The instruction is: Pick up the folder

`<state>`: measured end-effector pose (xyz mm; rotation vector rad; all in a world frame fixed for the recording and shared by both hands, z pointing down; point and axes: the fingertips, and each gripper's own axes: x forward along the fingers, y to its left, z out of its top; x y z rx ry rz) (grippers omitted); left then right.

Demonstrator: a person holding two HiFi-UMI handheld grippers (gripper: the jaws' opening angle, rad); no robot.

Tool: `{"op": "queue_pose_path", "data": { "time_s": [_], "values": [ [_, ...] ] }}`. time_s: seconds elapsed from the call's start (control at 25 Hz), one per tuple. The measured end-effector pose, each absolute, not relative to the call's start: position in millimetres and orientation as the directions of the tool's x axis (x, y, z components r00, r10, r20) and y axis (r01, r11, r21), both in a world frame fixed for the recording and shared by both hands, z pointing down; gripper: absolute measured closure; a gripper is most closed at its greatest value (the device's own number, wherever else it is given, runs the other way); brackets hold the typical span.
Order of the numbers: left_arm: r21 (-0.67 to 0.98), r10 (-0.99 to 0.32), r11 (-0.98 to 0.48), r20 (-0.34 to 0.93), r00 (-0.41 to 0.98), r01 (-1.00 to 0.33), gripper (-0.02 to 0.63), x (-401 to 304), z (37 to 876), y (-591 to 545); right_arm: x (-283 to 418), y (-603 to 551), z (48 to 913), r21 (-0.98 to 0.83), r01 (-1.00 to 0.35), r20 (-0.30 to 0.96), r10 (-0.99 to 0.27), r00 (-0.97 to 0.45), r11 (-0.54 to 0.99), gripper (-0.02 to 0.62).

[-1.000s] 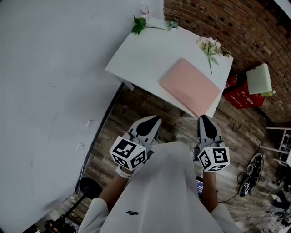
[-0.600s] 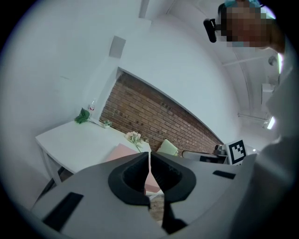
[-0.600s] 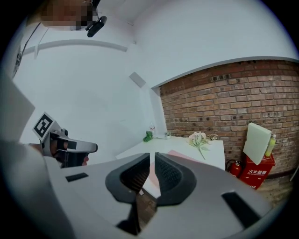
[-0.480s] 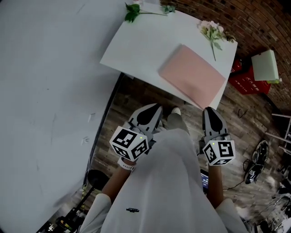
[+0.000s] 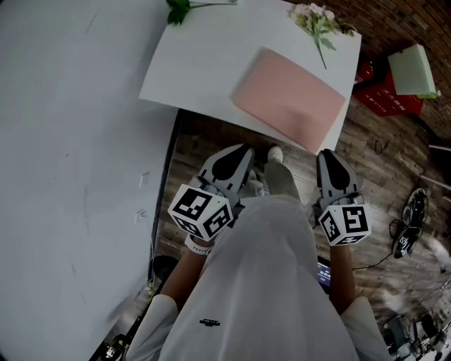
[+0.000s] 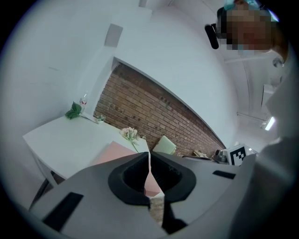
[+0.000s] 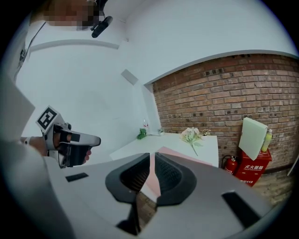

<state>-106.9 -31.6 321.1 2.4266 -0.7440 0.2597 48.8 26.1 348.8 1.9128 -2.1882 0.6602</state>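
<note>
A pink folder (image 5: 289, 101) lies flat on the white table (image 5: 204, 63), near its front right corner. My left gripper (image 5: 244, 149) and right gripper (image 5: 327, 154) hang side by side over the wooden floor, short of the table's front edge and apart from the folder. Both are shut with nothing between their jaws. From the left gripper view the folder (image 6: 113, 153) shows just past the left gripper (image 6: 148, 157). The right gripper (image 7: 153, 157) points at the folder (image 7: 183, 155) too, with the left gripper (image 7: 70, 140) off to its left.
A bunch of pale flowers (image 5: 315, 17) lies behind the folder, a green sprig (image 5: 180, 8) at the far left corner. A red box (image 5: 384, 99) and a pale green pad (image 5: 411, 69) sit by the brick wall on the right. Cables and gear (image 5: 409, 233) litter the floor.
The person has stepped toward the table: table and folder have slid up in the head view and look nearer. Both grippers came forward with the body, still shut.
</note>
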Motion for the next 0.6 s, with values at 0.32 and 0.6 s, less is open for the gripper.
{"op": "queue_pose_path", "data": {
  "time_s": [0.32,0.6],
  "values": [
    [0.428,-0.404,-0.714,0.397,0.824,-0.555,0.577,-75,336,-46,77,17,350,-0.24,-0.97,0.375,-0.918,-0.127,0.037,0.54],
    [0.344,-0.401,-0.751,0.44,0.803,-0.564,0.575,-52,348,-65,101,8,369,-0.275,-0.961,0.39,-0.915,-0.109,-0.003,0.505]
  ]
}}
